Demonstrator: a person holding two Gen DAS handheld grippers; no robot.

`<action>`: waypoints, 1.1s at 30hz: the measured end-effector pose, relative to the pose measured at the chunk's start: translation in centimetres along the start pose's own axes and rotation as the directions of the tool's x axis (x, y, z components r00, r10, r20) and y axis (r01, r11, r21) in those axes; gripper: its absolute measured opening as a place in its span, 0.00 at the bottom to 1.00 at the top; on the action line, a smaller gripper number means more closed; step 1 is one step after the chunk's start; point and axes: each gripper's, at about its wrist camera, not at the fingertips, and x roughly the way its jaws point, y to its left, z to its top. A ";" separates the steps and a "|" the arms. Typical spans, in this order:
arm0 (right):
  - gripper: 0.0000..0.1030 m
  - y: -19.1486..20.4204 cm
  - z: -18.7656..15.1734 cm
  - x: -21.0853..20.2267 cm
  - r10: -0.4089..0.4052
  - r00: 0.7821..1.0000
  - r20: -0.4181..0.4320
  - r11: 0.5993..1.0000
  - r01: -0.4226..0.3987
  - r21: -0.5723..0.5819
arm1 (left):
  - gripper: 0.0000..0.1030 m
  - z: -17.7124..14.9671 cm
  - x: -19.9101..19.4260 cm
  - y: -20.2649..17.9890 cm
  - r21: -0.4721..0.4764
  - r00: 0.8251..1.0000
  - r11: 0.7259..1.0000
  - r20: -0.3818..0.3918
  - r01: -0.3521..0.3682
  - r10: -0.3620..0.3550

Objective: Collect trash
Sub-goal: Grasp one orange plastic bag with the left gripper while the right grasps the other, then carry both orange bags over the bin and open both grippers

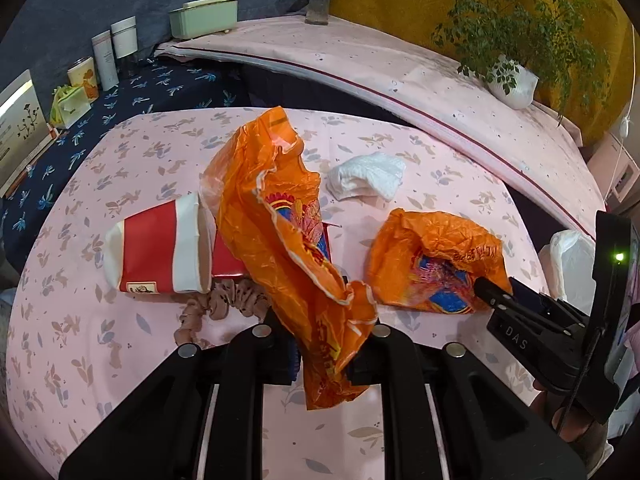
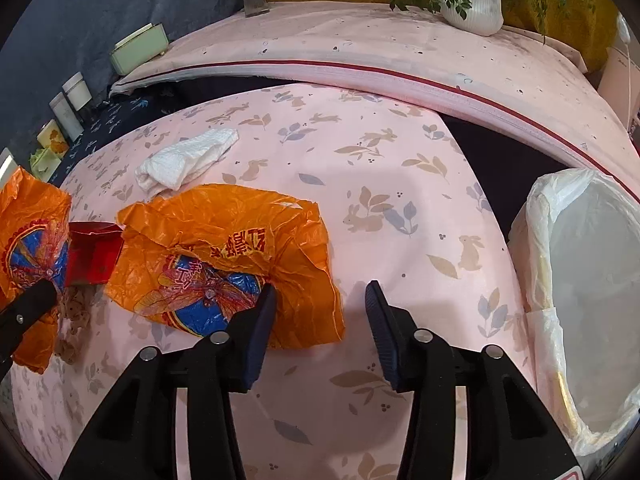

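Left wrist view showed the left gripper point(image 1: 326, 332) with its jaws pinching an orange plastic bag point(image 1: 280, 220), which hung lifted above the pink rabbit-print desk point(image 1: 120, 152). Behind the bag lay a red-and-white paper cup point(image 1: 156, 256) on its side, a brown scrunchie point(image 1: 224, 304) and a crumpled white tissue point(image 1: 366, 176).

Right wrist view showed the right gripper point(image 2: 320, 300) with its jaws spread and nothing between them, the left pad resting at the edge of a second orange bag point(image 2: 228, 256) lying flat on the desk. A lined trash bin point(image 2: 580, 292) stood at the right edge.

To do this step well, the right jaws probably needed to shift left, so that a raised fold sat fully between the pads before closing, since thin film slips easily.
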 end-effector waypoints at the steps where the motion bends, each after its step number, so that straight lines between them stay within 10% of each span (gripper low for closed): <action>1: 0.22 0.0 0.0 -0.1 0.003 1.000 0.000 1.000 -0.003 0.000 | 0.14 0.0 0.1 -0.2 0.002 1.000 1.000 -0.003 0.002 -0.002; 5: 0.07 -0.4 -0.1 -0.9 0.028 1.000 0.011 1.000 -0.029 0.002 | 0.14 -0.3 0.0 -1.2 0.017 1.000 1.000 -0.004 0.003 -0.003; 33: 0.04 -14.2 -1.9 -14.6 -0.080 0.972 0.223 0.986 0.045 0.158 | 0.15 -3.1 -3.7 -17.7 0.192 0.979 0.960 -0.059 0.203 -0.195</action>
